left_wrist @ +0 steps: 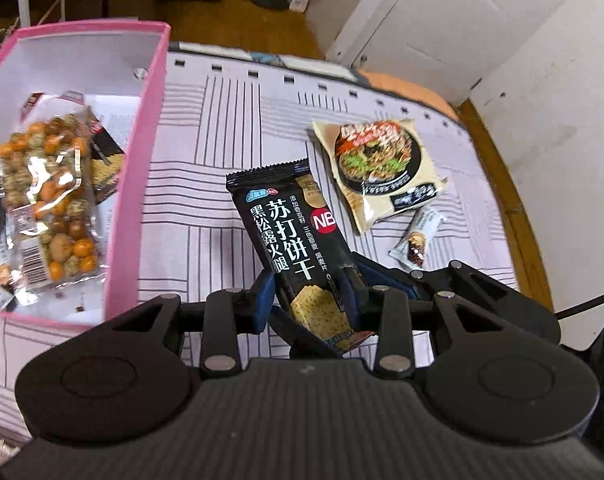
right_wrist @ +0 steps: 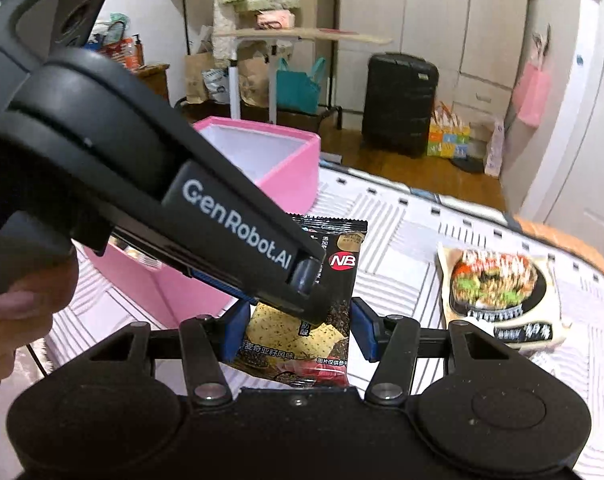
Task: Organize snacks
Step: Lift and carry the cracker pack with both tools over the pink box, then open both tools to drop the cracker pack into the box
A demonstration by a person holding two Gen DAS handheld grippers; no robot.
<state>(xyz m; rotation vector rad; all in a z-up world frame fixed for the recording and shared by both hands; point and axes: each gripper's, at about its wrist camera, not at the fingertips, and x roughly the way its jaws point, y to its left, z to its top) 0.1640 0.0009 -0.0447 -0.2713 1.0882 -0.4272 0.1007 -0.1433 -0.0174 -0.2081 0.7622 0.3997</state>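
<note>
My left gripper (left_wrist: pixel 307 296) is shut on the lower end of a black soda cracker packet (left_wrist: pixel 290 232) and holds it above the striped cloth, just right of the pink box (left_wrist: pixel 142 168). The box holds a clear bag of mixed nuts (left_wrist: pixel 48 196) and other packets. In the right wrist view the same black packet (right_wrist: pixel 302 336) sits between my right gripper's (right_wrist: pixel 296 332) blue pads, which stand wide of it. The left gripper's body (right_wrist: pixel 206 220) crosses in front. A beige noodle packet (left_wrist: pixel 381 168) lies on the cloth; it also shows in the right wrist view (right_wrist: pixel 497 296).
A small candy bar wrapper (left_wrist: pixel 415 240) lies near the noodle packet. The striped cloth (left_wrist: pixel 230 120) covers a table whose orange rim (left_wrist: pixel 501 184) curves on the right. A white door (left_wrist: pixel 441 20), a black suitcase (right_wrist: pixel 397 104) and bags stand on the wooden floor behind.
</note>
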